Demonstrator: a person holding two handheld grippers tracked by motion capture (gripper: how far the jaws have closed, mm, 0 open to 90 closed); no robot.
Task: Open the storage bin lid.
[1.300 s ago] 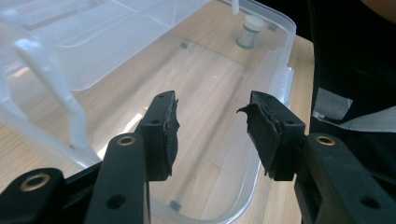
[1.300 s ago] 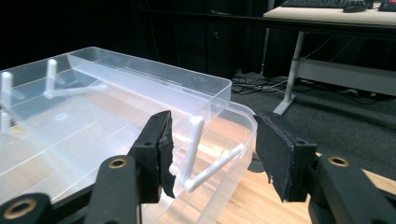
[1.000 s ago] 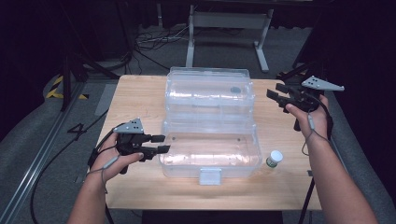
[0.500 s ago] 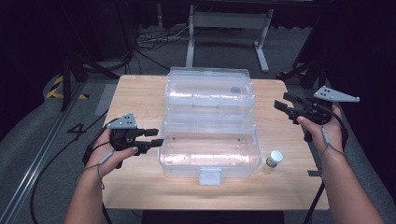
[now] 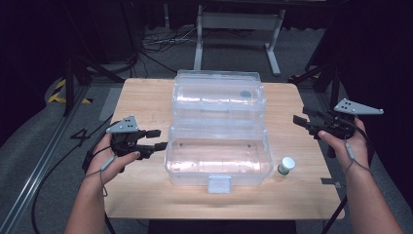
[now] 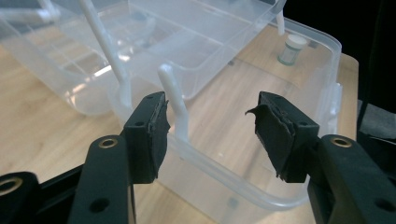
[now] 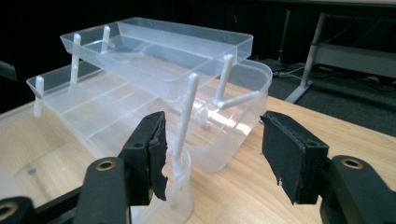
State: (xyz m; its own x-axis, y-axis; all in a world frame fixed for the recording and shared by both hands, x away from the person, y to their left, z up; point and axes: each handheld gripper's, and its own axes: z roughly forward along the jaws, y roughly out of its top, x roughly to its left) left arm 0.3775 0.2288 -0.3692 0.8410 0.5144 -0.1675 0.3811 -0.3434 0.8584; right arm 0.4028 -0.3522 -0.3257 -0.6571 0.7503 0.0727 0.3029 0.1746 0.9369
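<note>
1. The left gripper (image 5: 158,139) stood with its jaws apart, having just been opening, with nothing pressed between the pads; its own view had the near corner of the clear plastic box (image 6: 261,154) and one white hinge arm (image 6: 173,105) in the gap between them.
2. The right gripper (image 5: 298,120) was likewise open, its jaws just widening, and it gripped nothing.
3. The high view showed what the gripper views could not: the box (image 5: 217,151) lay in the middle of the wooden table (image 5: 146,195), the left gripper just beside its left wall, the right gripper apart from its right side.
4. The right gripper view showed the raised inner tray (image 7: 159,51) carried on thin white arms above the lower tub.
5. A small white-capped bottle (image 5: 286,165) stood on the table just right of the box's front corner; the left gripper view caught it (image 6: 293,49) through the clear wall.
</note>
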